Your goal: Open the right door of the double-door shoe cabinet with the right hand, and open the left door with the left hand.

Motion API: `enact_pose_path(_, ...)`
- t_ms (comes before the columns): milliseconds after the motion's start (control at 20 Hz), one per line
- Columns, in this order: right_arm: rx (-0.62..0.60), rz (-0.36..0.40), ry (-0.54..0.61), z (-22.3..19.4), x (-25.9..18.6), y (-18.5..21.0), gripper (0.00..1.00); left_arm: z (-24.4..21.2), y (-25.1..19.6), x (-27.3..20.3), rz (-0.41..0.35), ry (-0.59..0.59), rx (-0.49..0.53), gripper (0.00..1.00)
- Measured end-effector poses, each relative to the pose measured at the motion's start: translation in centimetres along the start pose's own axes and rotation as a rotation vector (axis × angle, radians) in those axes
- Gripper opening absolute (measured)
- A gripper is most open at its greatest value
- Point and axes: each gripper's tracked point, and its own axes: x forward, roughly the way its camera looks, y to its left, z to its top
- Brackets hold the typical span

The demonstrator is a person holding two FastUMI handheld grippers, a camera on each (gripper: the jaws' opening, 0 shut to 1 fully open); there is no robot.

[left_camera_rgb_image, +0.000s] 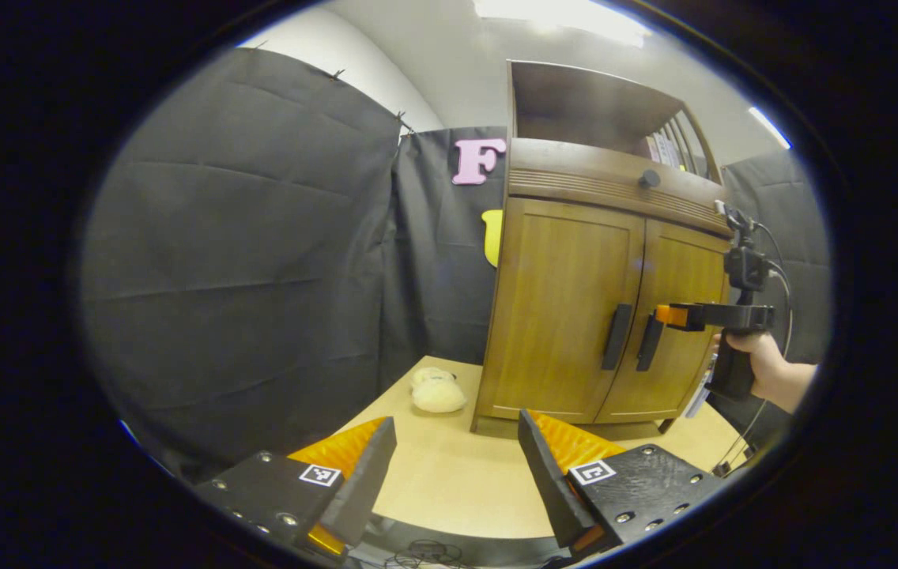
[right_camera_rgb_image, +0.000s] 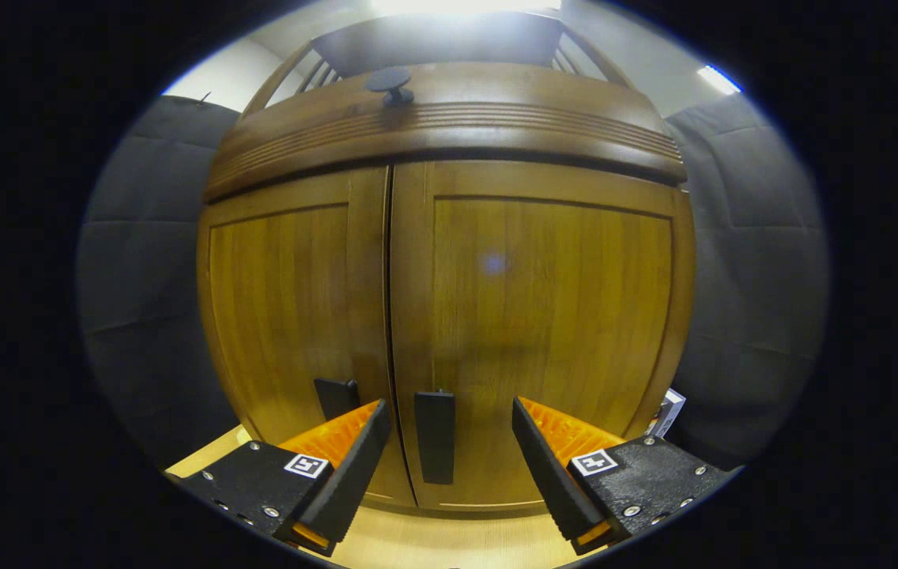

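Observation:
The wooden shoe cabinet (left_camera_rgb_image: 575, 261) stands on a light table with both doors closed. Its left door (left_camera_rgb_image: 560, 308) and right door (left_camera_rgb_image: 682, 316) each carry a dark vertical handle near the centre seam: left handle (left_camera_rgb_image: 616, 337), right handle (left_camera_rgb_image: 649, 342). In the right gripper view the right handle (right_camera_rgb_image: 435, 436) stands between the spread fingers of my right gripper (right_camera_rgb_image: 449, 446), which is open and untouching. The left handle (right_camera_rgb_image: 336, 397) sits just behind the left finger. A hand holds that right gripper (left_camera_rgb_image: 674, 315) at the handles. My left gripper (left_camera_rgb_image: 457, 466) hangs open, well short of the cabinet.
A pale fluffy slipper (left_camera_rgb_image: 437, 391) lies on the table (left_camera_rgb_image: 449, 474) left of the cabinet's base. A drawer with a round knob (left_camera_rgb_image: 648, 178) runs above the doors, with an open shelf on top. Black cloth walls close in behind and to both sides.

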Motion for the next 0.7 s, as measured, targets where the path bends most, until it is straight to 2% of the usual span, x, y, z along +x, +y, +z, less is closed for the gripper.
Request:
enact_pose_path(350, -0.016, -0.002, 0.031, -1.7, 3.3, 0.4, 0.95, -0.5, 0.4, 0.4, 0.028, 0.036, -0.003, 0.89)
enact_pose_path(450, -0.023, 0.007, 0.029, -1.6, 3.7, 0.4, 0.92, -0.7, 0.4, 0.5, 0.03, 0.053, -0.013, 0.89)
enact_pose_path(500, -0.022, 0.01, 0.036, -1.9, 4.0, 0.5, 0.86, -0.8, 0.4, 0.5, 0.029, 0.059, -0.019, 0.94)
enact_pose_path(550, -0.02, 0.021, 0.04, -2.2, 4.1, 0.7, 0.83, -0.8, 0.3, 0.6, 0.023, 0.061, -0.027, 0.89)
enact_pose_path(650, -0.02, 0.02, 0.038, -2.4, 4.5, 1.2, 0.74, -0.7, 0.2, 0.6, 0.007, 0.064, -0.037, 0.89)
enact_pose_path(700, -0.02, 0.018, 0.04, -2.6, 4.7, 1.4, 0.63, -0.6, 0.1, 0.5, 0.001, 0.066, -0.036, 0.85)
